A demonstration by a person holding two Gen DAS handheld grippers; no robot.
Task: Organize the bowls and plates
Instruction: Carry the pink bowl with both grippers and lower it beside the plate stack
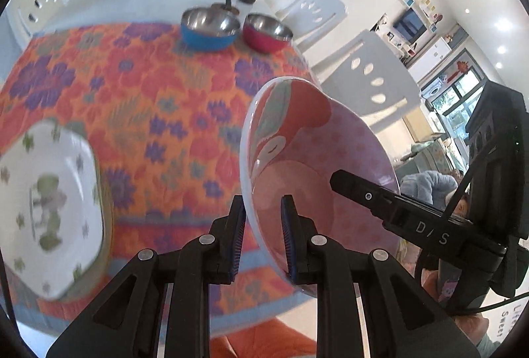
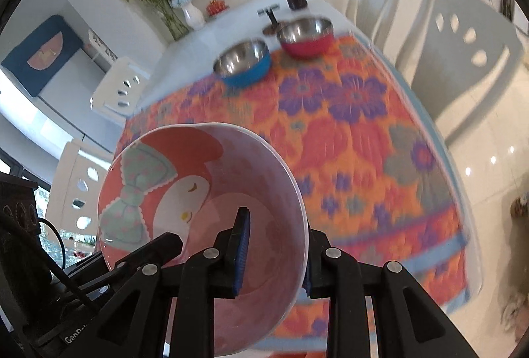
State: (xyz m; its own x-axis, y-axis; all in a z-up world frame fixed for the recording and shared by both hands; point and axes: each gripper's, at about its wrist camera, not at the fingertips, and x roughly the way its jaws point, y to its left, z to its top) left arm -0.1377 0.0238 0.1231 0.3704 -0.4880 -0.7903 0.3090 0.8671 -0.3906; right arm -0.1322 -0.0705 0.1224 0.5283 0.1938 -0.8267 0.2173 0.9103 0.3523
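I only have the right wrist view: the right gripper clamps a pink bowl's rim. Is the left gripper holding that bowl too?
Observer: Yes, the left gripper pinches the rim of the pink bowl, one finger inside, one outside.
Operator: Any plates? I see only two steel bowls.
Observer: A white plate with green print lies on the tablecloth, left of the held bowl.
Operator: Near those steel bowls?
Observer: No, well apart from the blue bowl and red bowl at the cloth's far edge.
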